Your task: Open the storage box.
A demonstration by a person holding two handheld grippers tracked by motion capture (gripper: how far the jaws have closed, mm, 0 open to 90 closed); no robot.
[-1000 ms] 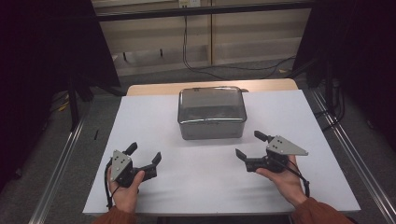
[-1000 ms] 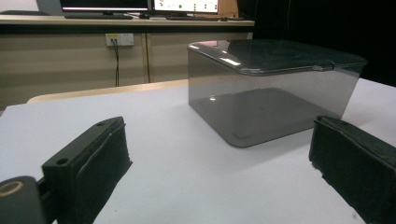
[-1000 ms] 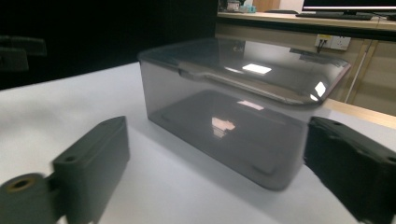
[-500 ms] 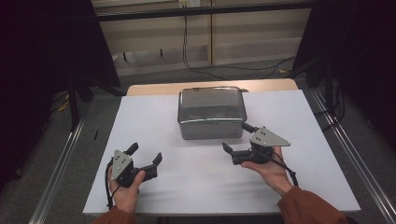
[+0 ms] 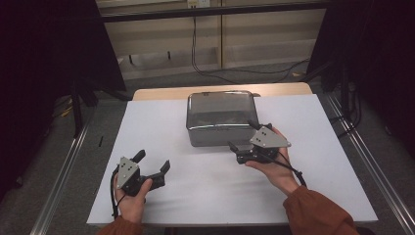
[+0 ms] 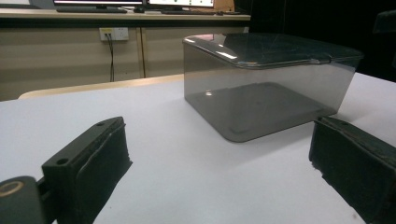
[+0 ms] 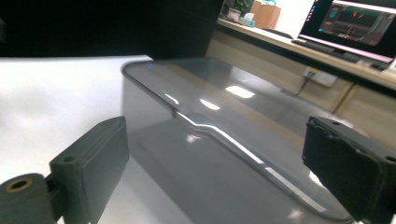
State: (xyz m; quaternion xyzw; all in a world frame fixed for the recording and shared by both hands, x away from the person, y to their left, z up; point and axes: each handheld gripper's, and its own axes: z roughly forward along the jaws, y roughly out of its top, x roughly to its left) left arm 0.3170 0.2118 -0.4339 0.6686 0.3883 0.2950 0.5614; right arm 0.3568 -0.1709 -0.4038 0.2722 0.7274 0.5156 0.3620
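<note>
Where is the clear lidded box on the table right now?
In the high view the clear lidded box sits toward the far middle of the white table, with the right gripper open at its near right corner and the left gripper farther off.

A smoky grey see-through box [image 5: 220,117] sits on a white table [image 5: 313,196], with black grippers' fingers [image 6: 93,158].

White-topped table [image 5: 161,122], grey floor [image 5: 54,147], beige cabinets [image 5: 161,41] behind, dark curtains [image 5: 44,54], monitor [image 7: 355,23] on counter
</note>
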